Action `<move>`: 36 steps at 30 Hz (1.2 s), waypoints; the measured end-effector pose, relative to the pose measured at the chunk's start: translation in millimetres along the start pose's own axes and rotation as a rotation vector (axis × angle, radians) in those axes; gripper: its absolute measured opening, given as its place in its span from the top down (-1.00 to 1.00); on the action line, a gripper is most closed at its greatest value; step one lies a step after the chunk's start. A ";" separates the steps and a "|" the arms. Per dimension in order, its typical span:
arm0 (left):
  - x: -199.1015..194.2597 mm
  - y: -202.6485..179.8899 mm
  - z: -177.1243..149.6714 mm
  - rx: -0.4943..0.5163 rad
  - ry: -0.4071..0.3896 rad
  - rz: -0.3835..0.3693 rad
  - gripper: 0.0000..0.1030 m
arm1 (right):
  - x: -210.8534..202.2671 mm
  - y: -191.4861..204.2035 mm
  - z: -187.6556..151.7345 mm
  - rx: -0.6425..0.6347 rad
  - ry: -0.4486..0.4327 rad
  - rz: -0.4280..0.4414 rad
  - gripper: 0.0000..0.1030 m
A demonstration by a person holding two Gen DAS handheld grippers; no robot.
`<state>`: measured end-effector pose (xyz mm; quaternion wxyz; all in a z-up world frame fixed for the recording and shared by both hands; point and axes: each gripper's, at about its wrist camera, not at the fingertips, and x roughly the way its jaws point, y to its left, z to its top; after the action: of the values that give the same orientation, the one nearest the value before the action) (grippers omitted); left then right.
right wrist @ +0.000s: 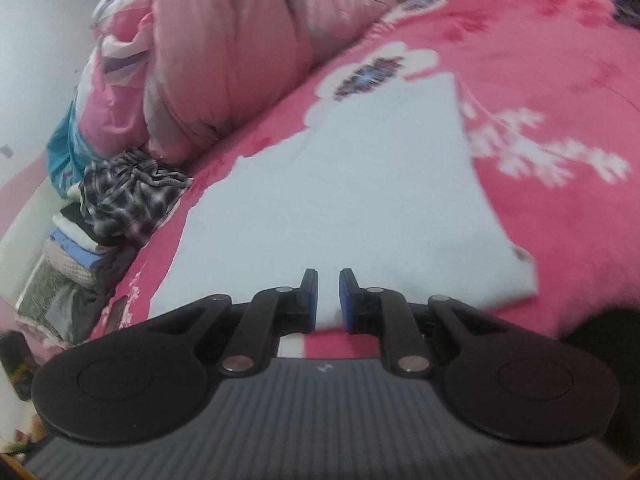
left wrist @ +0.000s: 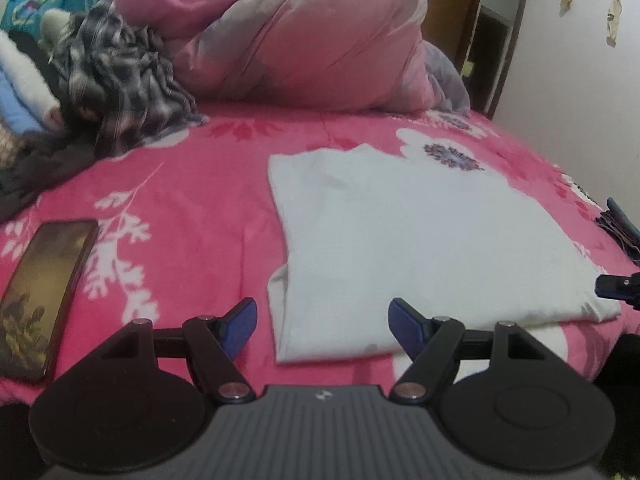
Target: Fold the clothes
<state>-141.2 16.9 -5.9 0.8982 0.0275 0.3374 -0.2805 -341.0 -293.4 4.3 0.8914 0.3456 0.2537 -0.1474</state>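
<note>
A white shirt (left wrist: 420,240) lies folded into a flat rectangle on the pink flowered bedspread (left wrist: 192,184). My left gripper (left wrist: 324,316) is open, its blue pads spread wide just above the shirt's near left corner and holding nothing. In the right wrist view the same white shirt (right wrist: 340,184) fills the middle. My right gripper (right wrist: 329,284) has its fingers drawn close together over the shirt's near edge, with white fabric in the narrow gap between them. The right gripper (left wrist: 618,288) also shows in the left wrist view, at the shirt's right edge.
A phone (left wrist: 44,292) lies on the bedspread left of my left gripper. A crumpled plaid garment (left wrist: 120,80) and a stack of folded clothes (right wrist: 76,252) sit at the bed's far left. A bunched pink quilt (left wrist: 300,32) lies behind the shirt. A dark object (left wrist: 620,228) rests near the right edge.
</note>
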 end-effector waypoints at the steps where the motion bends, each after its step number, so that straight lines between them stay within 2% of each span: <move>1: 3.0 -3.5 2.9 0.009 -0.010 0.001 -0.43 | 3.7 4.6 0.7 -0.028 -0.011 -0.011 0.77; 6: 18.3 -21.0 16.7 0.052 -0.057 0.003 -0.43 | 25.7 23.5 3.4 -0.178 -0.030 -0.101 0.77; 10: 37.7 -36.1 10.0 0.114 -0.041 0.018 -0.43 | 38.2 32.1 -2.0 -0.306 -0.064 -0.201 0.77; 13: 49.3 -41.2 -2.7 0.149 -0.010 0.051 -0.43 | 51.2 27.9 -11.1 -0.332 -0.045 -0.264 0.78; 18: 51.7 -36.2 -15.5 0.142 -0.005 0.035 -0.49 | 58.1 29.7 -22.2 -0.364 -0.065 -0.299 0.76; 21: 52.5 -32.0 -16.1 0.130 -0.004 0.021 -0.53 | 60.7 34.6 -24.2 -0.377 -0.062 -0.314 0.64; 23: 52.3 -29.8 -17.0 0.124 -0.005 0.012 -0.54 | 62.3 38.0 -24.9 -0.386 -0.053 -0.313 0.47; 27: 52.2 -28.5 -17.7 0.132 -0.006 0.007 -0.56 | 64.3 43.2 -25.9 -0.397 -0.042 -0.322 0.34; 29: 51.7 -28.2 -17.8 0.129 -0.005 0.004 -0.56 | 63.8 45.0 -24.6 -0.386 -0.037 -0.324 0.21; 36: 51.6 -28.6 -18.8 0.131 -0.005 0.002 -0.59 | 60.0 62.4 -14.2 -0.401 -0.062 -0.329 0.08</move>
<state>-135.5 -27.7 -48.4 0.8956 0.0857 0.3159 -0.3012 -269.0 -244.0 -4.1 0.9135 0.1113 0.3032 -0.2474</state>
